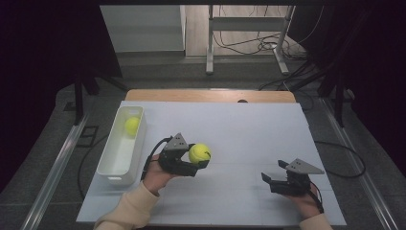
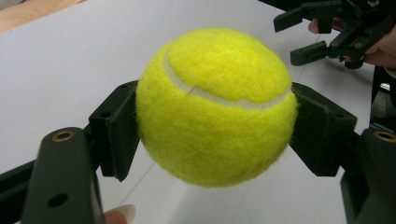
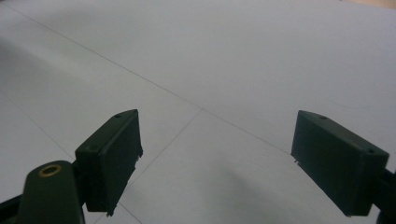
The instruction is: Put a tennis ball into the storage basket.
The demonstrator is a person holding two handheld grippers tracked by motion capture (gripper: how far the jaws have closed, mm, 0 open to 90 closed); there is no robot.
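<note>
The tennis ball (image 1: pixel 199 153) in work is sitting between the two black jaws of the left gripper (image 1: pixel 198 158), above the white table sheet (image 1: pixel 249 139) and a little left of its middle. In the left gripper view the same ball (image 2: pixel 217 105) is showing its white seam on top, and one pad is pressing on each side of it, so the jaws are clamping it firmly; the ball is not touching the sheet there.

There are two tennis balls in all. The second ball (image 1: pixel 132 125) is lying inside the white rectangular bin (image 1: pixel 109 167), in its far end, close to the right wall. The bin is standing along the left edge of the sheet, just beside the left hand (image 1: pixel 155 173), and there is one bin only.

There are two grippers, one in each hand. The right gripper (image 1: pixel 270 181) is resting low near the right front part of the sheet, well apart from the held ball, in the right hand (image 1: pixel 306 201). In the right gripper view its pads (image 3: pixel 112 154) are standing wide apart with nothing between them, only bare sheet, so this gripper is gaping and holding nothing.
</note>
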